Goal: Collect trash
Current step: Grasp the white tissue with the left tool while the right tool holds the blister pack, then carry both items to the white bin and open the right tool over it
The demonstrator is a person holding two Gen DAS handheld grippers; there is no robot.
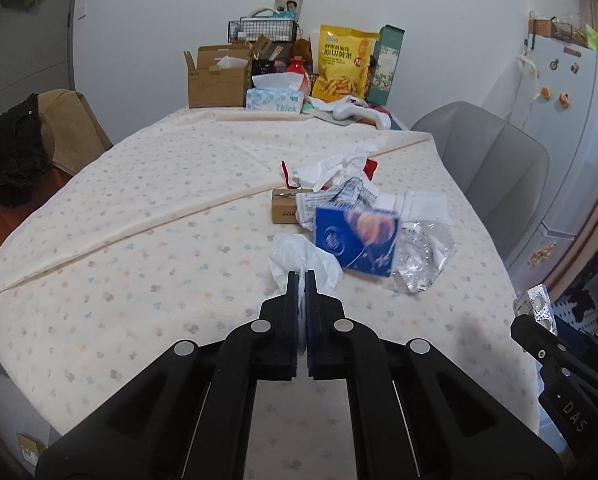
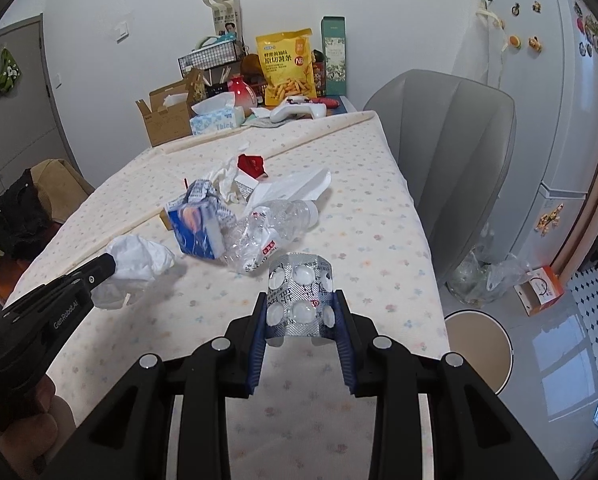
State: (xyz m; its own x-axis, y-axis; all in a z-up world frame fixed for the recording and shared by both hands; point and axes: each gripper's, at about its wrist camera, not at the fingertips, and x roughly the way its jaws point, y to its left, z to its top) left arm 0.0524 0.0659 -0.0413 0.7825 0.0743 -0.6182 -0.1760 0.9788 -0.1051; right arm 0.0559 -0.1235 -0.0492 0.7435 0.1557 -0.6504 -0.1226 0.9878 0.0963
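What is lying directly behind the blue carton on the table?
Behind the blue carton lie a crumpled printed paper, a small brown box and white tissues over a red wrapper. Whatever the carton itself hides cannot be seen.

Both tools I am running are matte black plastic, each with two angled linkage arms studded with round silver pivot pins. My right gripper (image 2: 301, 306) has blue ribbed pads lining its fingers; my left gripper (image 1: 302, 280) carries white "GenRobot.AI" lettering along its side.
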